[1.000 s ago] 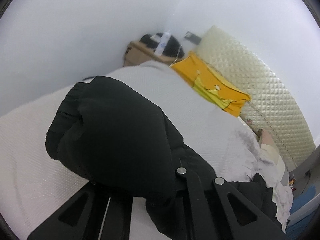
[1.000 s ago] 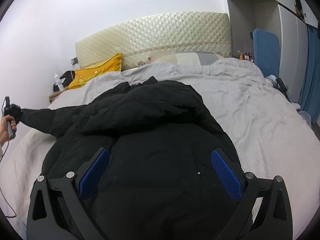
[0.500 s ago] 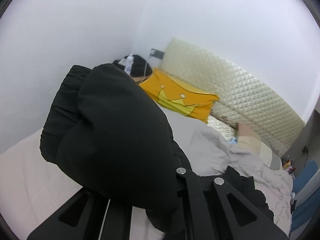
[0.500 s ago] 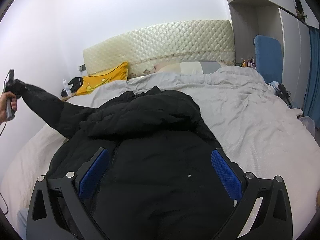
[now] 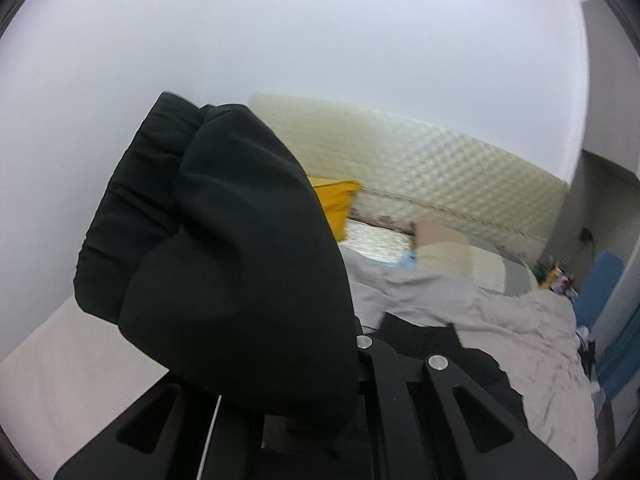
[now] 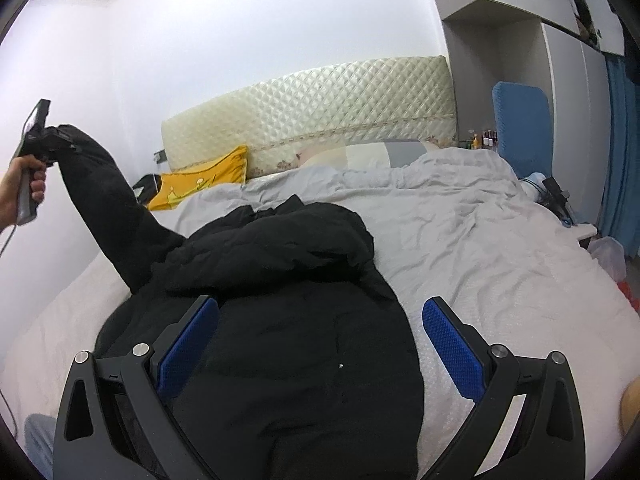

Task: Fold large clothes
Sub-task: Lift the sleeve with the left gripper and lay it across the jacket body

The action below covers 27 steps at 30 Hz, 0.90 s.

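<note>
Lifting black jacket sleeve [image 6: 108, 216], left tongs [image 6: 46, 142] clamped on its cuff, right tongs [image 6: 320, 340] spread apart above jacket [image 6: 288, 320] on bed [image 6: 500, 264].

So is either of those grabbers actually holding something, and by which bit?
The left gripper holds the black jacket by its sleeve cuff, lifted off the bed. The right gripper is open, holding nothing.

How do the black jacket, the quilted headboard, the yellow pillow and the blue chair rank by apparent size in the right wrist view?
1. black jacket, nearest the camera
2. quilted headboard
3. blue chair
4. yellow pillow, close to the chair, ranking unsure
</note>
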### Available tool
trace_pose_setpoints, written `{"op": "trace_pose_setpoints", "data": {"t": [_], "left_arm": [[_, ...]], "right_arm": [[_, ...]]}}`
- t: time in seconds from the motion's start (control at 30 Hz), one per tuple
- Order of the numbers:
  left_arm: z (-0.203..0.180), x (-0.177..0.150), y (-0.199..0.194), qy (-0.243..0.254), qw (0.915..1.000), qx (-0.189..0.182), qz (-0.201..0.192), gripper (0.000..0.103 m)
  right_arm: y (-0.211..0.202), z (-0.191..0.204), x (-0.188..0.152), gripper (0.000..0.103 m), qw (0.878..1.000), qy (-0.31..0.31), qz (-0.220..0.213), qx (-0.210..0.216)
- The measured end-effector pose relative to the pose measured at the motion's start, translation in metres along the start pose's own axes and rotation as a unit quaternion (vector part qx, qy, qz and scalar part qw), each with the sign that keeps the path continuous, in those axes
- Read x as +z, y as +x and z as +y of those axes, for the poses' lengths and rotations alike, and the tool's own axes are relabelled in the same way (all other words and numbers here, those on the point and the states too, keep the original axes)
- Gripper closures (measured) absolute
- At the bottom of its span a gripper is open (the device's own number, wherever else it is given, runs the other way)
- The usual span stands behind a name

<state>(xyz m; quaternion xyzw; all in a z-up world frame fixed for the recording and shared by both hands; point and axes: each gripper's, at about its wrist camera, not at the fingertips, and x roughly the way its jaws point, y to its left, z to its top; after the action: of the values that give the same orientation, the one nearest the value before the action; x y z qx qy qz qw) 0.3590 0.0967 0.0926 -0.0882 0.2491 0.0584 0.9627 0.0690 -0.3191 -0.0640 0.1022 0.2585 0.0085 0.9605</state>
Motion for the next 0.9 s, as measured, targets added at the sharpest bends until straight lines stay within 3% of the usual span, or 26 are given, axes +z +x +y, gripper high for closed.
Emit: {"op": "trace_pose_setpoints", "data": {"t": [0.27,0.43,0.67,0.9], "left_arm": [[-0.126,-0.045,0.016,0.088,0.995,-0.044,0.017,0.097],[-0.203,-0.095,0.045,0.137,0.9866,-0.078,0.041,0.096],[-0.265,-0.173,0.1,0.164,0.9749,-0.115,0.099,0.096],[-0.313,-0.249,0.162,0.195,0.9609,-0.114,0.161,0.094]], "right_arm": [[0.001,-0.024,0.002,0.0,1.0,0.017,-0.002,-0.002],[0.011,-0.034,0.0,0.0,1.0,0.03,0.006,-0.002],[0.033,-0.048,-0.003,0.0,0.999,0.039,0.023,-0.007],[0.056,-0.059,-0.009,0.0,0.998,0.049,0.039,-0.003]]}}
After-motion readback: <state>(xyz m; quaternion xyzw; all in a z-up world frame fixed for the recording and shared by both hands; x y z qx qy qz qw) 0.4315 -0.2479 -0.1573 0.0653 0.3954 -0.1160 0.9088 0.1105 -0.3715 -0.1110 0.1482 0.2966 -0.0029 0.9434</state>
